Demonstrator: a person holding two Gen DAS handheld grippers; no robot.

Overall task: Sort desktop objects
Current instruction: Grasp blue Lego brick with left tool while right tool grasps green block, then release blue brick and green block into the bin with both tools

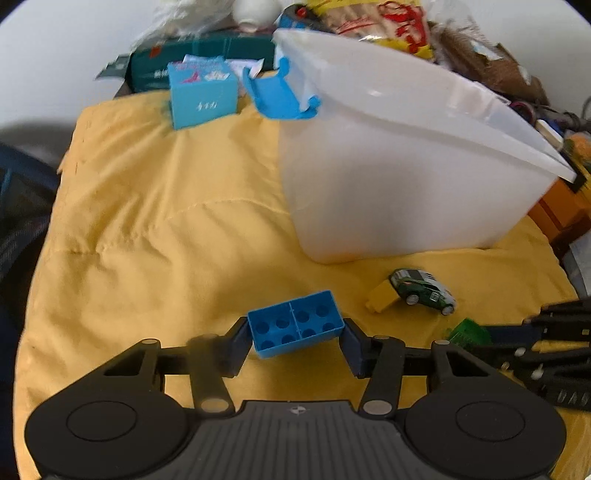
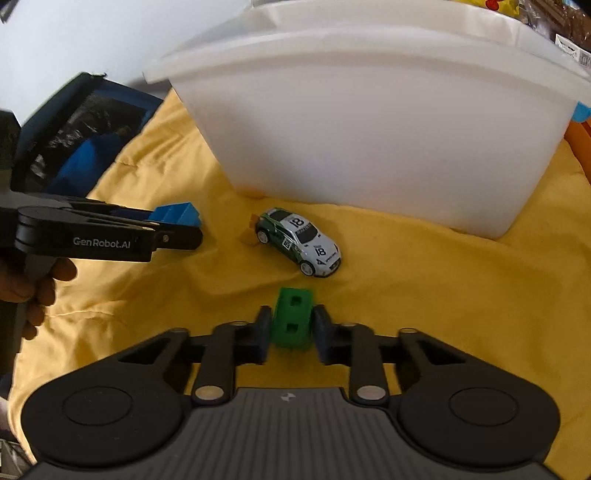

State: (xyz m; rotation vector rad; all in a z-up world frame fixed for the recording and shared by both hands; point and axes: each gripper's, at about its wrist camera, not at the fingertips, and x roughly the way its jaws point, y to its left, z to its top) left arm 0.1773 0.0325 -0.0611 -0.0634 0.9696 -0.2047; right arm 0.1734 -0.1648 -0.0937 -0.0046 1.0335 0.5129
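Note:
My left gripper (image 1: 295, 338) is shut on a blue brick (image 1: 295, 325), hollow underside toward the camera, just above the yellow cloth (image 1: 155, 221). My right gripper (image 2: 290, 328) is shut on a green brick (image 2: 292, 319); this brick also shows at the right of the left wrist view (image 1: 467, 330). A green and white toy car (image 2: 298, 240) with number 18 lies ahead of the right gripper, next to a small yellow brick (image 1: 382, 295). A large white plastic bin (image 1: 399, 166) stands behind them. The left gripper (image 2: 173, 225) with the blue brick (image 2: 177, 214) shows in the right wrist view.
A light blue box (image 1: 203, 94) and the bin's blue clip (image 1: 280, 96) sit at the cloth's far edge. Snack bags (image 1: 373, 18) and clutter lie behind the bin. A dark tablet-like object (image 2: 81, 125) lies left of the cloth. Orange boxes (image 1: 561, 214) stand at right.

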